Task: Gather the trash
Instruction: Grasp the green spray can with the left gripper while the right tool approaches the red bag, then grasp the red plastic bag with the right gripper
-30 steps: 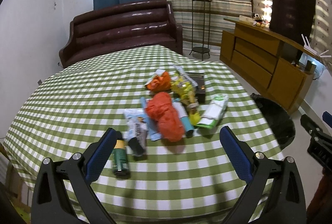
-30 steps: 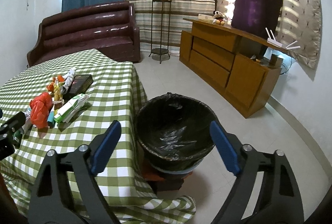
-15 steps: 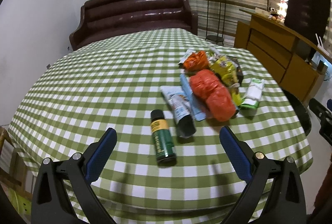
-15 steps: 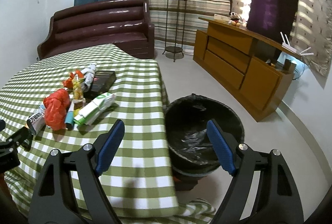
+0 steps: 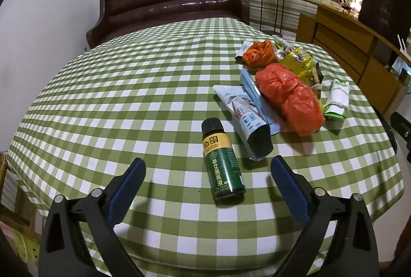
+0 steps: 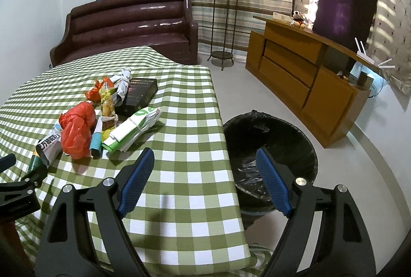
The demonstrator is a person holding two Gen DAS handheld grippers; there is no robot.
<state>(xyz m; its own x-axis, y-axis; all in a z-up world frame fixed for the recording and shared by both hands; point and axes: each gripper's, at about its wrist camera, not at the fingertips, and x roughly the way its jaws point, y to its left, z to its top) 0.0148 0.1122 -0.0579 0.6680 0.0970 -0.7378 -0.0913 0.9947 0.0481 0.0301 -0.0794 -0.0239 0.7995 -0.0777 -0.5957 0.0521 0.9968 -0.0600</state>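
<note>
A green bottle with a black cap lies on the green checked table, between the open jaws of my left gripper. Beyond it lies a trash pile: a white-blue pouch, a red plastic bag, an orange bag, a yellow wrapper and a white-green pack. My right gripper is open and empty over the table's right edge, beside a black-lined trash bin on the floor. The pile shows in the right wrist view around the red bag.
A black box lies behind the pile. A dark sofa stands past the table. A wooden sideboard lines the right wall, with a plant stand near the curtains.
My left gripper has swung left and closer, so the green bottle now lies between its jaws. My right gripper has moved left from over the bin to the table's edge.
</note>
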